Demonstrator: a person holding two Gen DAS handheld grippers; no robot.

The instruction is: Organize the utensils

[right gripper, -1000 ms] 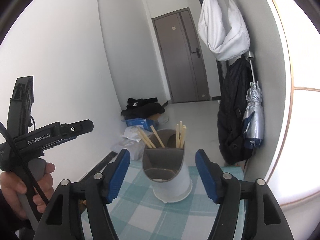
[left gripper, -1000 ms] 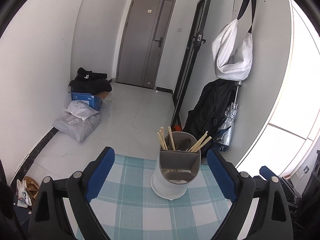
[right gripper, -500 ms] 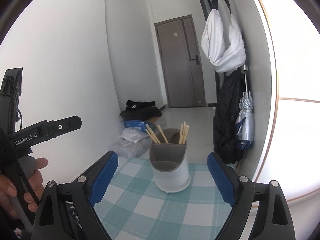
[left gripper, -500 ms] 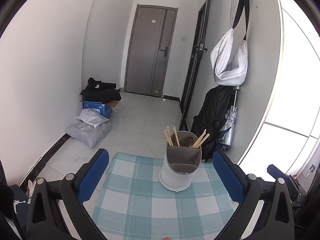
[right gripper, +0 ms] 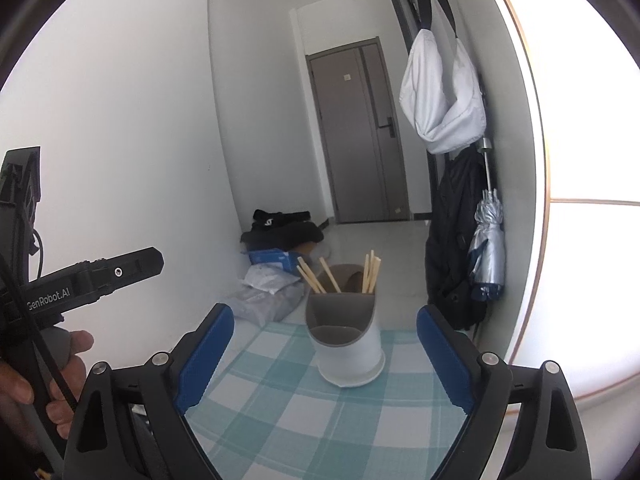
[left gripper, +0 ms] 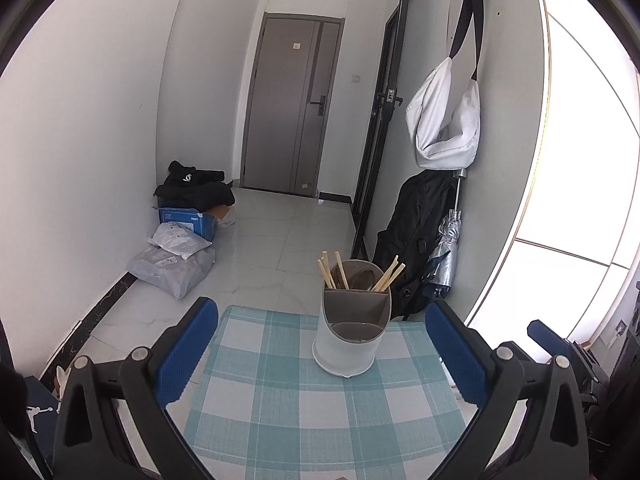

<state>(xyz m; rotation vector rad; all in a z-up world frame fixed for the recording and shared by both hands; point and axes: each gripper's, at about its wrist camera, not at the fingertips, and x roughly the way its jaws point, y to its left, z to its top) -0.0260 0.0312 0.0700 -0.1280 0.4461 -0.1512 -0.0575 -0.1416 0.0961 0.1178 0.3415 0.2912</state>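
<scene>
A white utensil holder (left gripper: 352, 340) with a grey divided insert stands at the far end of a teal checked tablecloth (left gripper: 280, 400). Several wooden chopsticks (left gripper: 330, 274) stick up from its rear compartments; the front compartment looks empty. My left gripper (left gripper: 318, 310) is open, blue pads wide apart, nothing between them, a short way back from the holder. From the right wrist, the holder (right gripper: 348, 344) and chopsticks (right gripper: 370, 272) stand ahead of my right gripper (right gripper: 324, 314), also open and empty. A hand (right gripper: 60, 360) grips the left device's black body (right gripper: 92, 280).
Beyond the table's far edge lie grey parcels (left gripper: 172, 264), a blue box (left gripper: 188, 218) and black clothes (left gripper: 192, 188) on the floor. A white bag (left gripper: 444, 128), black jacket (left gripper: 416, 232) and silver umbrella (left gripper: 446, 248) hang on the right wall. A grey door (left gripper: 292, 108) is shut.
Both grippers have drawn back from the holder, which now looks smaller and farther away. The jaws of both have spread wider, the right one most.
</scene>
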